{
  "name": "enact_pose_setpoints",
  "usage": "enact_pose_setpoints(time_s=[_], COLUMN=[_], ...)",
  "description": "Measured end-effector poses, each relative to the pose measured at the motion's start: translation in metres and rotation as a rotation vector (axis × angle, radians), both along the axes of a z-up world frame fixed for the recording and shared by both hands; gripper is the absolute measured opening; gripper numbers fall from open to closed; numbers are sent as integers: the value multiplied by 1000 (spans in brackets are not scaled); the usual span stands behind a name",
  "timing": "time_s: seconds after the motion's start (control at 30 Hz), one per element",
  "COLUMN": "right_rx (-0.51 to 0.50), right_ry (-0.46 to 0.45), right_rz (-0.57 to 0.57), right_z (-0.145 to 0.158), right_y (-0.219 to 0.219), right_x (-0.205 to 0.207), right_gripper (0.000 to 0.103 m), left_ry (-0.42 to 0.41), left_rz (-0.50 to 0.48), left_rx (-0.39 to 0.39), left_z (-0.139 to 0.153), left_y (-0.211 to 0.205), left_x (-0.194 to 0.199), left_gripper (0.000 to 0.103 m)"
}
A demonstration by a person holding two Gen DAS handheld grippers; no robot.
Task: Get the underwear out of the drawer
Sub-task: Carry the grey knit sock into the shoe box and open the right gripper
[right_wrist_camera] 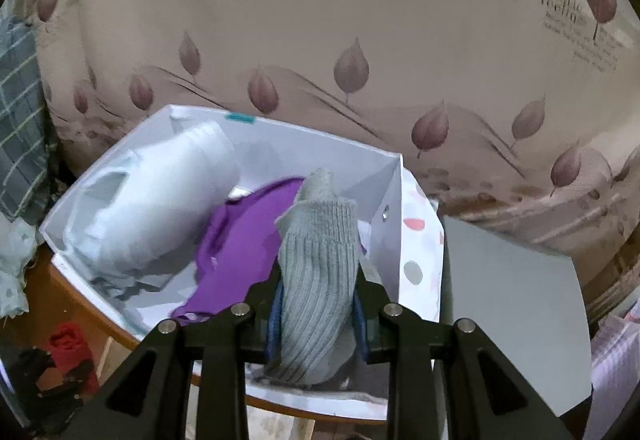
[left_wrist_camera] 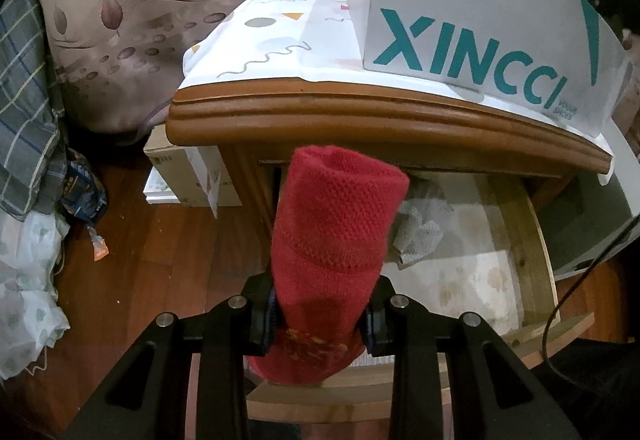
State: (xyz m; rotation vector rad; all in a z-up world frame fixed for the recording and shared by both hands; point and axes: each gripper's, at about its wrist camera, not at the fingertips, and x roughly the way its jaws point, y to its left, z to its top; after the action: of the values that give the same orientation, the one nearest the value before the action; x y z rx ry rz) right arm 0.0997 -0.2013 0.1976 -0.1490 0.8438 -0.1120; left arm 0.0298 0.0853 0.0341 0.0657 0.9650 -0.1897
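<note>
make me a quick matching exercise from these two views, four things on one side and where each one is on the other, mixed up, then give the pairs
Things:
1. red sock
2. grey sock
3. purple garment
4. white box with teal letters

Places:
A. lying inside the open white box
B. standing on top of the wooden cabinet
C. clamped in the left gripper, in front of the open drawer
D. clamped in the right gripper, above the box

Pairs: 1-C, 2-D, 3-A, 4-B
</note>
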Motion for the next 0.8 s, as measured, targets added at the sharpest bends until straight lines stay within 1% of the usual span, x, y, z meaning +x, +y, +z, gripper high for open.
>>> enact_pose_setpoints(time_s=[0.2,0.33,0.47,0.5,0.57,0.63,0.67,0.73,0.8], right_rx=[37,79,54,56,63,61,70,92,79], right_ry=[37,48,54,49,35,22,20,13,-2], right_rz=[-33,-51,-22,-30,-28,-27,-25,-12,-8], right_z=[-21,-28,-30,-29,-28,-26,-25,-22,-18], right_y=[-10,-17,-13,-13,-13,-11,-12,-12,-9], right_x=[5,4,2,1,-1,-4,-5,-6,-9], right_gripper=[28,28,33,35,43,48,56,61,61], left_ry=[3,2,7,7,10,11,10,7,9], left_rz=[4,3,4,5,4,2,1,2,1], left_rx=[6,4,9,7,-1,-3,-1,-1,-6], left_z=[0,-1,-1,-1,0,0,0,-1,-1], left_y=[1,1,1,1,1,1,1,1,1], left_x=[2,2,3,3,4,3,3,2,1], left_gripper=[29,29,29,29,29,29,29,29,29])
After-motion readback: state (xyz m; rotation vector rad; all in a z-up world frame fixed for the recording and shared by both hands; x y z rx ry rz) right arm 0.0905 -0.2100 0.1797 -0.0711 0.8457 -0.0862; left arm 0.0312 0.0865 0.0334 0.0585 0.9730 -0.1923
